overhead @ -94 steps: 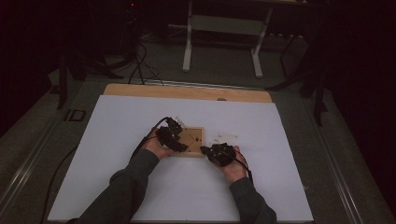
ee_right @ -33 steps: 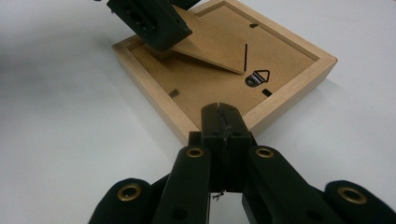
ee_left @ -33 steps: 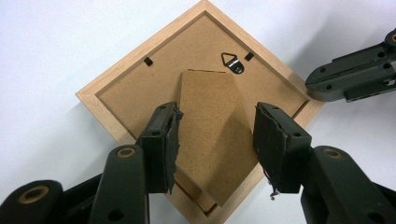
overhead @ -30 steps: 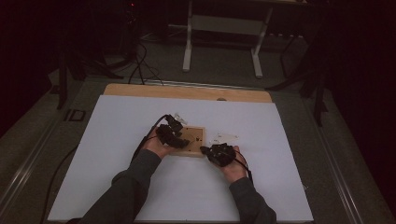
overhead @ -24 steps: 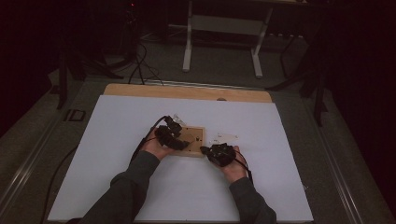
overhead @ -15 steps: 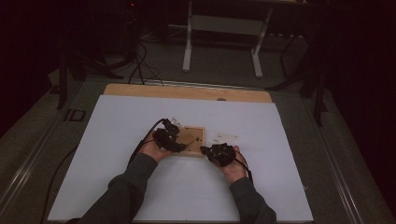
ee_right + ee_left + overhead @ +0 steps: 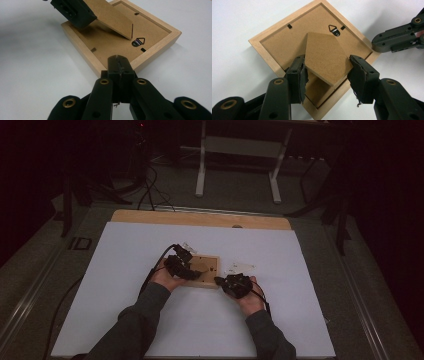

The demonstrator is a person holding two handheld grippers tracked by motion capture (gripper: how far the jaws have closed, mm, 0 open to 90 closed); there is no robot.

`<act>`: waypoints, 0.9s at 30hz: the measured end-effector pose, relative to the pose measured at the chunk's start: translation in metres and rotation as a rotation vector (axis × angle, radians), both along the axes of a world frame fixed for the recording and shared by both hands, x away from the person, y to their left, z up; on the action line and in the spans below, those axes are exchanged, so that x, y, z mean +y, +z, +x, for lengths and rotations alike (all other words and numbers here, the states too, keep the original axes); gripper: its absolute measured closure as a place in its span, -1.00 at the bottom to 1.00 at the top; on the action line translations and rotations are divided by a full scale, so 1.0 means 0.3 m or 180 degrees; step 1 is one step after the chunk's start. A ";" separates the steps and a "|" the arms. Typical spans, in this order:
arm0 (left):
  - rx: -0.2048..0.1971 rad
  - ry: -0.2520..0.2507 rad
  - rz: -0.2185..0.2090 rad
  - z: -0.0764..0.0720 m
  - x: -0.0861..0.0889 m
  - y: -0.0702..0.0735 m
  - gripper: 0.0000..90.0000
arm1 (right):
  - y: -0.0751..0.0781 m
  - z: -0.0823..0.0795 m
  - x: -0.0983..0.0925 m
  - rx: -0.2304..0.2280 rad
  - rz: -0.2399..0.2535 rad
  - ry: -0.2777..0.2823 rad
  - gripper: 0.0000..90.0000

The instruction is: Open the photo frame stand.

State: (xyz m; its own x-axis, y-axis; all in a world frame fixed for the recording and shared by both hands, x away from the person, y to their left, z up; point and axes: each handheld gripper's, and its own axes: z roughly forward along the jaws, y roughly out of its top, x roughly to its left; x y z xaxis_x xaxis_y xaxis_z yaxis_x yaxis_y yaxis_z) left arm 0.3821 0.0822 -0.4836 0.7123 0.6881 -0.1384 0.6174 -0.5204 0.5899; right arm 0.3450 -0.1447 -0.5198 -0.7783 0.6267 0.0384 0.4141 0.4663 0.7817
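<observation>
White sheet covers the table (image 7: 125, 320); my left gripper (image 7: 327, 72) pinches the stand (image 7: 325, 57) of the face-down frame (image 7: 274, 47) by both edges, lifted partway. My right gripper (image 7: 119, 65), jaws closed on nothing, presses the frame's corner; the backing seems yet unopened.

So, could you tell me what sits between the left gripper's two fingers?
In the left gripper view, the fingers of the left gripper flank the frame's raised easel flap.

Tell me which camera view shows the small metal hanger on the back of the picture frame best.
The left gripper view: the triangular metal hanger faces that camera, unobstructed, on the frame's backing board. The right gripper view shows it obliquely, just beyond the raised stand flap. In the high view it is too small to make out.
</observation>
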 end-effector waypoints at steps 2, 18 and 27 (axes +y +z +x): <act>0.0054 0.0001 -0.0063 0.004 0.007 -0.002 0.09 | 0.000 0.001 0.000 -0.0001 -0.0007 0.0008 1.00; 0.0463 0.0131 -0.0446 0.032 0.036 -0.029 -0.07 | -0.001 -0.003 0.001 -0.0016 -0.0005 -0.0013 1.00; 0.0543 0.0176 -0.0528 0.049 0.026 -0.049 -0.08 | -0.001 -0.002 0.000 -0.0021 -0.0006 -0.0005 1.00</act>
State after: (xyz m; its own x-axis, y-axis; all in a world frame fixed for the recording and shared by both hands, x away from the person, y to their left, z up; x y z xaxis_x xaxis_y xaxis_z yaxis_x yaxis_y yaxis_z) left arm 0.3969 0.0900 -0.4983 0.6308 0.6832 -0.3679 0.7403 -0.3878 0.5492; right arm 0.3442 -0.1446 -0.5201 -0.7775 0.6280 0.0320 0.4096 0.4672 0.7836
